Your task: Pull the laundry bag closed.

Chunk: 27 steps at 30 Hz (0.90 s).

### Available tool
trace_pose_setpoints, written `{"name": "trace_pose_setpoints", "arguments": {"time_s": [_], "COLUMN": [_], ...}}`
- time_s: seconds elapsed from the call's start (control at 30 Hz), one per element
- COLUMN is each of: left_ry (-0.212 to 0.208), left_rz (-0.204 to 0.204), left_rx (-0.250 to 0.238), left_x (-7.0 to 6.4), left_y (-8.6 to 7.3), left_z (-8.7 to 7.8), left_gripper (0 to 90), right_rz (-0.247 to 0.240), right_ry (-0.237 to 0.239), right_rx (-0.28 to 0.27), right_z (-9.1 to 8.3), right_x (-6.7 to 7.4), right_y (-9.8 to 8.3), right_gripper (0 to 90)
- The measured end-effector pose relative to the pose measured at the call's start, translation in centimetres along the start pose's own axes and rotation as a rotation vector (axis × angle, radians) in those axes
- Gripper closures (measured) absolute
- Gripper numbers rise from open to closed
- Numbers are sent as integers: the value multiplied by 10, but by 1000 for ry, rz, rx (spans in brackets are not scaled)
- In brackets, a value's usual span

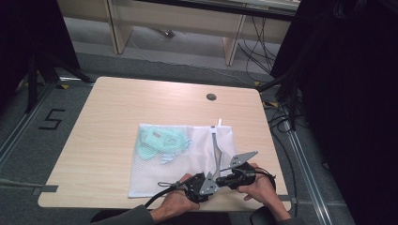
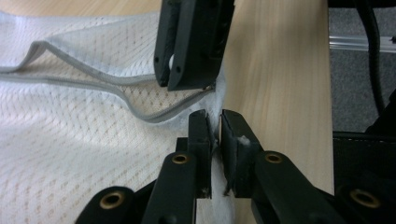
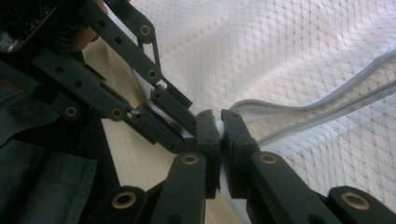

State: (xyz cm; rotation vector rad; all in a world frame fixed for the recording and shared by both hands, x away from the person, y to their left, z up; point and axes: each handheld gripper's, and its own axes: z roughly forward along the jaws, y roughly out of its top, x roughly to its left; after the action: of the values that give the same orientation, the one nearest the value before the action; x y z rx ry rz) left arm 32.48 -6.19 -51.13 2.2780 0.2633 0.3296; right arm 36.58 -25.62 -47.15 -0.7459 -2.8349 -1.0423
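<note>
at lower centre of the high view, left gripper [image 1: 210,182] and right gripper [image 1: 220,179] each stood clamped on the white mesh laundry bag's [image 1: 197,140] near corner.

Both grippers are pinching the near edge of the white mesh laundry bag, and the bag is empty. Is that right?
Not quite. Both the left gripper and the right gripper do pinch the near edge of the mesh bag, but the bag is not empty: the high view shows pale green clothing inside it, near its far left corner.
</note>
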Motion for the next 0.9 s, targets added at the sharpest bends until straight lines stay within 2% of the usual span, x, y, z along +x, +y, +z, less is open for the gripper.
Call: {"name": "trace_pose_setpoints", "arguments": {"time_s": [0.07, 0.1, 0.2, 0.23, 0.27, 0.33, 0.4, 0.63, 0.77, 0.83, 0.9], "left_ry": [6, 14, -3, -12, -4, -3, -3, -10, -28, -28, -37], "left_rz": [-4, 12, -1, 0, 14, 11, 37, 38, 21, 21, 25], "left_rx": [-5, -8, -33, -26, -20, -28, -30, -27, -30, -33, -29], "left_x": [-1, 0, -2, -1, 1, 0, 0, -1, -2, -3, -4], "left_y": [0, 1, 2, 2, 2, 1, 1, 1, 1, 2, 2], "left_z": [2, 2, 3, 3, 2, 2, 2, 0, 0, -1, -2], "left_gripper": [819, 819, 833, 858, 858, 871, 877, 883, 884, 885, 884], "right_rz": [3, 6, -4, 20, 20, 2, 3, 3, 9, 18, 8], "right_ry": [-5, -5, 1, 0, 0, -10, -5, 5, 16, 6, -3], "right_rx": [-2, -3, -7, 6, 6, -5, -3, 12, 14, 24, 33], "right_z": [0, 0, 0, 0, 0, -1, 0, 1, 3, 5, 6], "right_x": [0, 1, 0, 2, 2, 1, 1, -1, -2, -4, -7], "right_y": [1, 1, 0, 1, 1, 1, 1, 0, -1, -1, 0], "right_gripper": [869, 869, 869, 869, 869, 869, 869, 869, 869, 870, 870]}}
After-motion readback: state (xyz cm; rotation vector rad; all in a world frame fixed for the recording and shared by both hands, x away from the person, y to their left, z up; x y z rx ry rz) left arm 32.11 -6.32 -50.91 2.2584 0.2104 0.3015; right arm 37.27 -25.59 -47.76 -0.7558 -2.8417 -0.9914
